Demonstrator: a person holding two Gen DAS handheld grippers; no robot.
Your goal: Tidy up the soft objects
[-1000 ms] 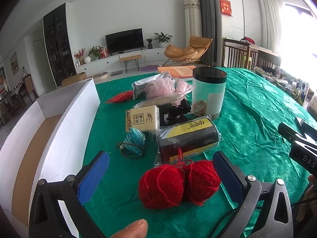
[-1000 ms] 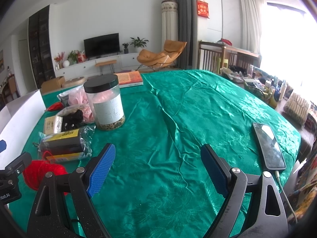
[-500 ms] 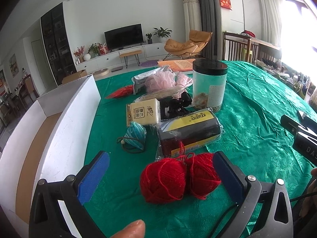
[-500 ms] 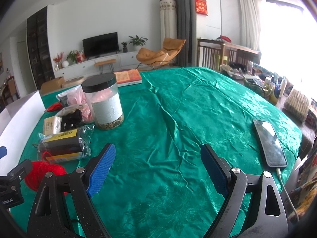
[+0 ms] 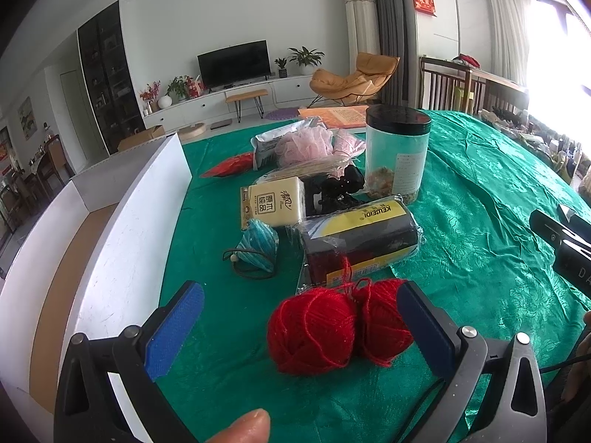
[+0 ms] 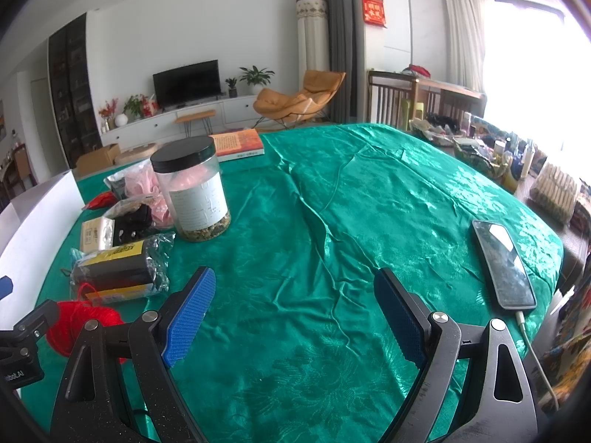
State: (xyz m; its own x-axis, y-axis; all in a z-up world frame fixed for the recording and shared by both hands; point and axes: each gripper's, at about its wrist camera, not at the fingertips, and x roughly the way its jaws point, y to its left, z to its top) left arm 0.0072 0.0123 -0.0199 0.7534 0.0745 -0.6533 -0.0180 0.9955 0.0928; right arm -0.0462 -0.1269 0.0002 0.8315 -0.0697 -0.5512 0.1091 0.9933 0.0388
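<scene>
Two balls of red yarn (image 5: 332, 326) lie on the green tablecloth, between the blue pads of my left gripper (image 5: 299, 326), which is open; the right pad sits close to the right ball. Behind them lie a wrapped yellow-and-black pack (image 5: 360, 238), a teal yarn ball (image 5: 256, 245), a tissue pack (image 5: 273, 203), a black soft item (image 5: 338, 188) and pink mesh sponges (image 5: 310, 146). My right gripper (image 6: 295, 313) is open over bare cloth, with nothing between its fingers. The red yarn (image 6: 83, 323) shows at its left.
A white cardboard box (image 5: 122, 232) with a brown floor stands open at the left. A black-lidded jar (image 5: 397, 155) stands behind the pile. A phone (image 6: 502, 264) on a cable lies near the table's right edge. A book (image 6: 238, 144) lies at the far side.
My left gripper has moved forward and slightly right, so the red yarn now sits between its pads. The right gripper has barely shifted.
</scene>
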